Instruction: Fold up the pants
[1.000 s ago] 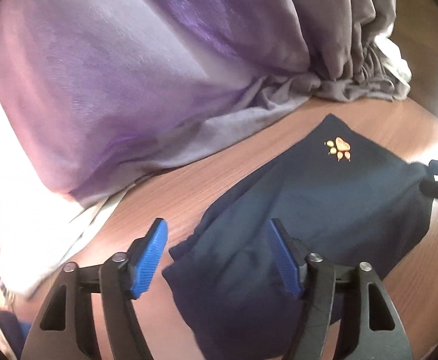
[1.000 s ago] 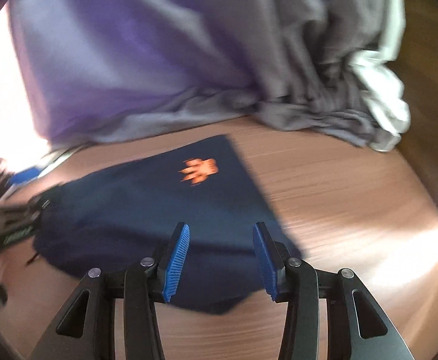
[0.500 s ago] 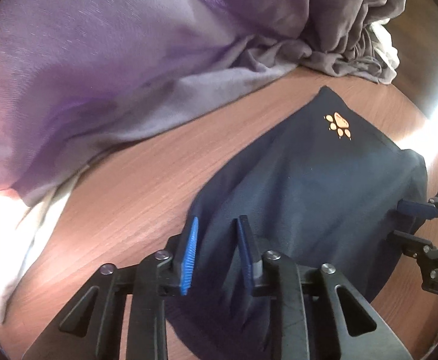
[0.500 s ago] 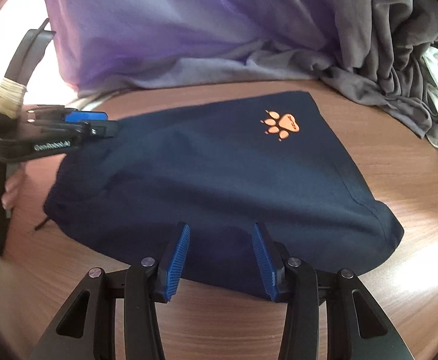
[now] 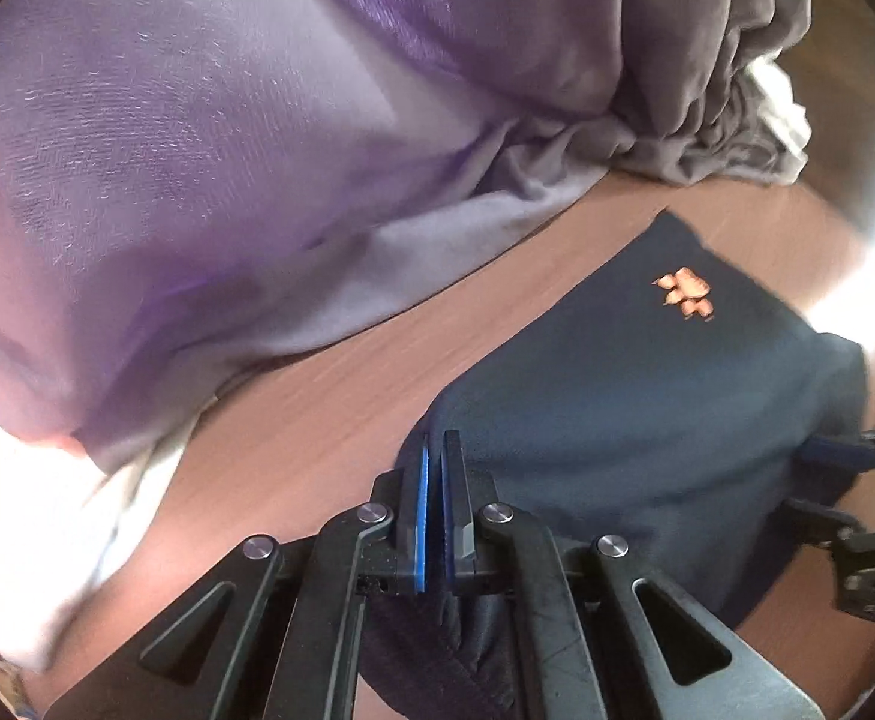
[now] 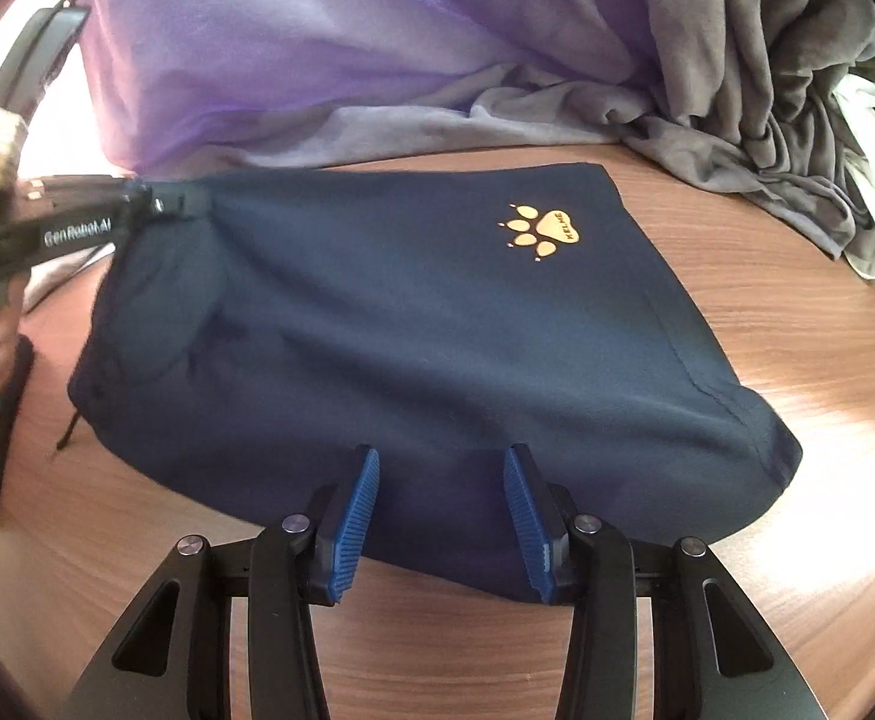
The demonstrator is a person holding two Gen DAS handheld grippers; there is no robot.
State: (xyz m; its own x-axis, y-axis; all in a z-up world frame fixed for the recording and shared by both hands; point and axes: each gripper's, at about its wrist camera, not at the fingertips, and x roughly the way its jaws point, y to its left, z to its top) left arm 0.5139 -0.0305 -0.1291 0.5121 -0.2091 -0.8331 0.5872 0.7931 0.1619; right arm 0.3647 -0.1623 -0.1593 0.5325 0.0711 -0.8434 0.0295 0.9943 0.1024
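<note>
Now your left hand-held gripper (image 5: 435, 501), whose blue pads stood wide apart a second ago, has clamped together on the left edge of the pants (image 6: 413, 330). Your right hand-held gripper (image 6: 440, 516) has kept its pads apart, straddling the near hem without pinching it. Those navy pants lie folded on the wooden table (image 6: 767, 600), orange paw print (image 6: 542, 229) at the far right corner, purple and grey cloth (image 6: 377, 42) heaped beyond.

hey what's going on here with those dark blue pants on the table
A person holding a claw in each hand is folding navy pants with an orange paw print on a wooden table. The left claw is shut on one edge. The right claw is open, straddling the near edge, not gripping yet.
</note>
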